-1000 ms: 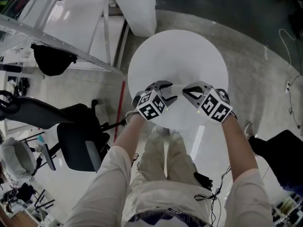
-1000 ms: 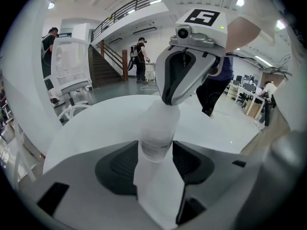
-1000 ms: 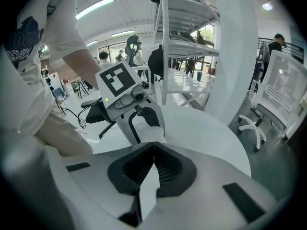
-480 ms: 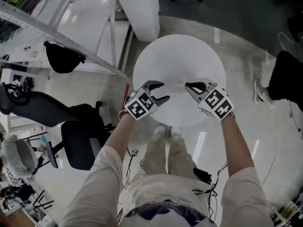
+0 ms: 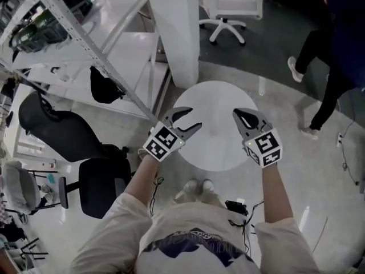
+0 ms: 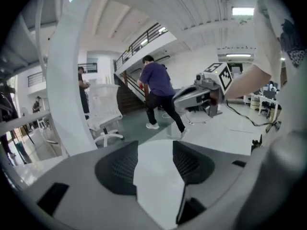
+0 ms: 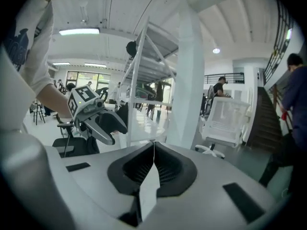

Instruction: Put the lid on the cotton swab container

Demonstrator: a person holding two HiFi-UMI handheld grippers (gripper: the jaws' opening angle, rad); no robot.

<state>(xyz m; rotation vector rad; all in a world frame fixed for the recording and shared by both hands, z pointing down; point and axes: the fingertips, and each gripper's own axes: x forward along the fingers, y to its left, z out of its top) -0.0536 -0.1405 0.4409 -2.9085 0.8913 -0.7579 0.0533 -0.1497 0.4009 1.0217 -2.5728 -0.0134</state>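
Note:
Neither a cotton swab container nor a lid shows in any view. My left gripper (image 5: 193,119) hovers over the left edge of a bare round white table (image 5: 217,147), open, with nothing between its fingers. In the left gripper view its jaws (image 6: 154,161) stand apart over the white tabletop. My right gripper (image 5: 238,115) is held over the table's right side, shut and empty; its pads (image 7: 153,152) meet in the right gripper view. Each gripper appears in the other's camera: the right gripper (image 6: 201,92) and the left gripper (image 7: 103,121).
A white column (image 5: 174,27) stands just behind the table, and a white office chair (image 5: 231,4) behind that. A metal rack (image 5: 85,39) and a black chair (image 5: 57,130) are to the left. A person (image 5: 336,50) walks at the upper right.
The head view has pulled back and up, so the table looks smaller. Both grippers have moved apart toward the table's sides. A walking person has come into view at the upper right.

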